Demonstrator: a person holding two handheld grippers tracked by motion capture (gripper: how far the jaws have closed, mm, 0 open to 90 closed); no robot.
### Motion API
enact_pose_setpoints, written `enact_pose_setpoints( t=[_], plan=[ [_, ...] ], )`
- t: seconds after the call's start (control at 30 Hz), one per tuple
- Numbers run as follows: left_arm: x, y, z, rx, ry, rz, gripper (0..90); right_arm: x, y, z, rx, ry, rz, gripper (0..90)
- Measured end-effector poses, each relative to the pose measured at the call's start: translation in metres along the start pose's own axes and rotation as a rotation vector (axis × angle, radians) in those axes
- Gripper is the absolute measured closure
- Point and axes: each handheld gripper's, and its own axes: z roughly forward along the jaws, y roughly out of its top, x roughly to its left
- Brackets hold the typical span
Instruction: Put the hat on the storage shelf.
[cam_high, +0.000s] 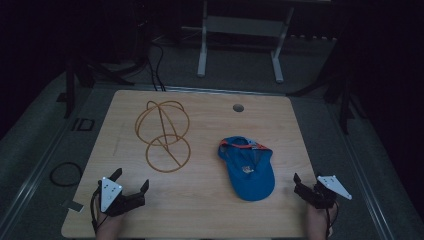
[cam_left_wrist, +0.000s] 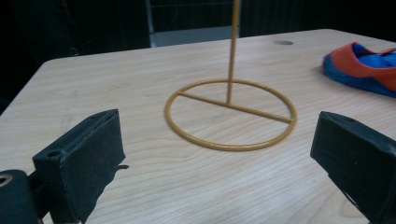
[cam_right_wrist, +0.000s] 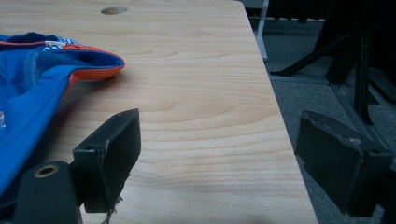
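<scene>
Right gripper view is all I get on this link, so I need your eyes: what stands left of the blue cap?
Observer: A yellow wire stand, upright on a ring base, apart from the blue cap.
Operator: Where are the left tongs?
Observer: The left tongs sit at the table's near left corner, jaws open, nothing between them.
Operator: Are they aimed at the stand?
Observer: Yes; the left gripper view looks straight at the ring base between its jaws.
</scene>
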Motion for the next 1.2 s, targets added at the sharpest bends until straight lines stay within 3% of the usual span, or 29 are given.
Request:
enact_pose_setpoints(
  t=[0.23, 0.43, 0.5, 0.53, 0.6, 0.63, 0.73, 0.87, 0.97, 1.13, 1.2],
  plan=[
    [0.001, 0.001, 0.000, -0.008, 0.001, -0.018, 3.0, -0.003, 0.000, 0.000, 0.006, -0.002, 0.029, 14.8],
    [-0.001, 0.002, -0.001, -0.021, -0.012, -0.023, 2.9, -0.006, 0.001, 0.003, 0.025, 0.030, 0.038, 14.7],
    [-0.002, 0.002, -0.001, -0.022, -0.016, -0.018, 2.9, -0.006, 0.003, 0.004, 0.044, 0.052, 0.043, 14.7],
    [-0.004, 0.002, -0.001, -0.027, -0.034, -0.008, 2.9, -0.006, 0.005, 0.005, 0.050, 0.062, 0.037, 14.7],
    [-0.006, 0.002, -0.001, -0.010, -0.030, 0.033, 2.9, -0.004, 0.010, 0.005, 0.056, 0.084, 0.031, 14.6],
    [-0.006, 0.002, -0.001, -0.010, -0.030, 0.033, 2.9, -0.004, 0.010, 0.005, 0.056, 0.084, 0.031, 14.6],
    [-0.008, 0.001, -0.001, -0.006, -0.043, 0.044, 2.9, -0.002, 0.024, 0.006, 0.076, 0.131, 0.032, 14.1],
    [-0.008, 0.001, -0.001, -0.010, -0.072, 0.020, 3.0, 0.001, 0.039, 0.009, 0.088, 0.140, -0.005, 13.9],
    [-0.009, 0.002, -0.002, -0.027, -0.078, 0.039, 3.8, 0.002, 0.051, 0.013, 0.104, 0.164, -0.005, 13.8],
    [-0.010, 0.002, -0.002, -0.008, -0.103, 0.015, 3.8, 0.007, 0.065, 0.017, 0.132, 0.189, -0.052, 13.9],
    [-0.011, 0.003, -0.001, 0.031, -0.153, -0.019, 3.7, 0.011, 0.072, 0.020, 0.144, 0.237, -0.058, 13.9]
  ],
)
